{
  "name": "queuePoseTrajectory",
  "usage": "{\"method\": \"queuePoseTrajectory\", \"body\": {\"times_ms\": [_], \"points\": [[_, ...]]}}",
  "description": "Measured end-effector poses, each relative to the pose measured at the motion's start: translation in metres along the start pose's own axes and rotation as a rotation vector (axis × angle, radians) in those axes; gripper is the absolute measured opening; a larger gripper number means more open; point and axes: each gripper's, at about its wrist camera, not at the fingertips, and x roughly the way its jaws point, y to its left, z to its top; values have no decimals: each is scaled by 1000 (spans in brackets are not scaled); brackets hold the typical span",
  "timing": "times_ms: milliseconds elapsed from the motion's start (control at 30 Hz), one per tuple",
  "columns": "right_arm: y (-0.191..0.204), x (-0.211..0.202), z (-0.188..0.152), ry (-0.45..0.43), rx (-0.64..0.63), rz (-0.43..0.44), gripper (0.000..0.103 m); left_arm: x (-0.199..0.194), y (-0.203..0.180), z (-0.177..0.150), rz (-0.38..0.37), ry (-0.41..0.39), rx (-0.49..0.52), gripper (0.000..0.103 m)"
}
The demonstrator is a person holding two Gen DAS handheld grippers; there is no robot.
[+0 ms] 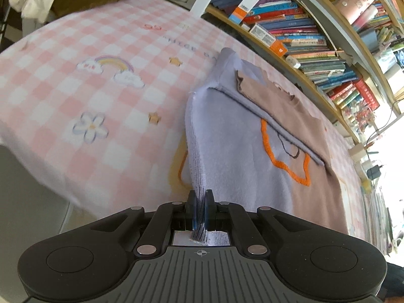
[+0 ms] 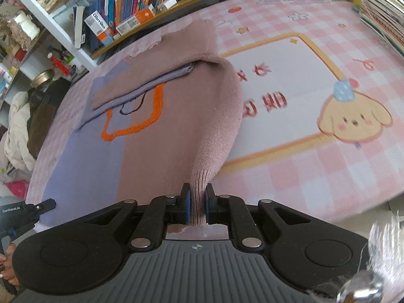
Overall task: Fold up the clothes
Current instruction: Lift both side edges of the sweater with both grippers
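One sweater (image 2: 156, 126), half lilac, half dusty pink, lies on the pink checked blanket (image 1: 75, 96). I see two tools: left tool (image 1: 201, 208) clamped on the lilac hem corner, right tool (image 2: 197, 205) clamped on the pink one. Both sleeves folded across the chest. Long axis runs near to far, collar toward the bookshelf (image 2: 141, 7). Hem between the tools is cut off; motion blur softens the edges.

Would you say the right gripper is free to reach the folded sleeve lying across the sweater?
Probably not yet: the right gripper is shut on the sweater hem, though nothing lies over the sleeve.
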Motion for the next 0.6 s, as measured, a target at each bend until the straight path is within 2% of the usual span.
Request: {"method": "queuePoseTrajectory", "body": {"times_ms": [100,200,367,600], "points": [[-7,-8,-11,25,4,1,10,-4,3,-12,-4,17,-17,4],[-9,-19,-10,7,18,29,10,-9,4,-19,-19,20,-36,4],[-12,-37,-8,-27,40,76,9,-22,-4,-3,-113,-54,-87,4],[-6,-60,49,-228,93,191,9,-20,-24,54,-258,-221,-146,4]]}}
